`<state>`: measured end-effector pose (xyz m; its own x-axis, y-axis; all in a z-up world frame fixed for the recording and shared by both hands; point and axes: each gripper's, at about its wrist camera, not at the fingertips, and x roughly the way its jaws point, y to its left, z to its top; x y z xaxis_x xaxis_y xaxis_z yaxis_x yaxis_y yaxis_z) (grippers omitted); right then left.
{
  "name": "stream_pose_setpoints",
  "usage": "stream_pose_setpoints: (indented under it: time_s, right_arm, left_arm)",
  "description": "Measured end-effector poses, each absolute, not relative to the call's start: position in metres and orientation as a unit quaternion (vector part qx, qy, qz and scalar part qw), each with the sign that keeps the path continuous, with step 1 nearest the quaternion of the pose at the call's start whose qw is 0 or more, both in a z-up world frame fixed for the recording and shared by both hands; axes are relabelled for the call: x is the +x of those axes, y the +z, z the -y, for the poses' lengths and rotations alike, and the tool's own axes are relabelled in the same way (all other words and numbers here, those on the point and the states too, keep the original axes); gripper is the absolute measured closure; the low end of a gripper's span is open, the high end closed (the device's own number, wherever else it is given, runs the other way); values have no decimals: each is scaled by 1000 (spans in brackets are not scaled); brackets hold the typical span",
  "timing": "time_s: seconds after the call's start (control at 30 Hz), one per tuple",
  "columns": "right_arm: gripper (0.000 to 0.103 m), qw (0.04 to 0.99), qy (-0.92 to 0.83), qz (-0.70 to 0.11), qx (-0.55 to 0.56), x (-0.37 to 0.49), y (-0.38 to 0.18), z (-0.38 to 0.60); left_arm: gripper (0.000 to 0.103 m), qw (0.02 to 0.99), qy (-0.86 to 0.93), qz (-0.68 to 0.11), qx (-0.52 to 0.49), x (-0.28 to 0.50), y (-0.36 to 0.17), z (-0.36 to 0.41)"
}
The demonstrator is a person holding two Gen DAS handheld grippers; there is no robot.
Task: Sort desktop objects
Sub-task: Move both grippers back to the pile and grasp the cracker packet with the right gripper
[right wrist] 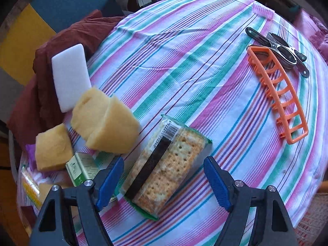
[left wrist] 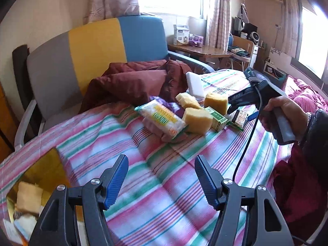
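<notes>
The left tongs (left wrist: 161,181) hang open over bare striped cloth (left wrist: 143,164), nothing between their blue ribbed pads. At 8 o'clock from them sits an open yellow cardboard box (left wrist: 44,170) with a pale sponge piece inside.

The right tongs (right wrist: 164,181) stand open above the clear-wrapped pack of square crackers (right wrist: 167,164), which lies flat on the surface between the 2 pads; neither pad presses on it. In the left wrist view a hand (left wrist: 284,115) grips the right tool's grey handle at 3 o'clock.

In the right wrist view, at 10 o'clock from the crackers, 2 yellow foam sponge blocks (right wrist: 104,121) lie touching each other, with a smaller yellow sponge cube (right wrist: 53,147) beside them at 9 o'clock. A white rectangular eraser-like block (right wrist: 70,75) lies at 11 o'clock, its far end on dark red fabric (right wrist: 26,102). A small green and white carton (right wrist: 82,167) lies just beside the left pad. Well apart, at 2 o'clock, an orange plastic rack (right wrist: 278,94) lies next to a black and metal clip tool (right wrist: 280,49).
</notes>
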<state>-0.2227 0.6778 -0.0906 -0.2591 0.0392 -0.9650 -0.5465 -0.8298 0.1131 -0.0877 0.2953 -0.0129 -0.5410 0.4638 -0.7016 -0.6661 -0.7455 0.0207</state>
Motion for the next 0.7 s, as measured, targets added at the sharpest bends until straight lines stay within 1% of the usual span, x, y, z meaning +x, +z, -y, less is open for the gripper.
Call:
stream_pose_setpoints:
  time_s: [0.07,0.1,0.13,0.23,0.47,0.53,0.57,0.7]
  right_arm:
    - [23,190,762,-196,-588,-225,-93,-673]
    - [33,188,765,-171,-592,-227,-93,-668]
    - [39,187,766,-164,-593,-227,-92,-664]
    - [47,173,766,-158,-598,-224,-90,-660]
    - [49,171,773,-146,-594,-218,-83,-660]
    - [49,171,776,-139,-591,-217,-80,-660]
    - [49,170,776,-139,-591,-216,-80,-660]
    - [49,165,779,-142,-587,-213,-77,-665]
  left_arm:
    - [35,334,863,-149,-348,-92,-12,-305]
    - [35,338,862,-150,-347,-94,-11,-310]
    - [35,344,859,-151,-347,-96,-11,-315]
    - [35,363,852,-156,-342,-102,-10,-330]
    - [35,400,827,-172,-355,-121,-19,-376]
    - [28,408,819,-180,-361,-127,-25,-391]
    - [23,411,815,-183,-366,-130,-28,-399]
    - [20,417,804,-196,-376,-141,-41,-426]
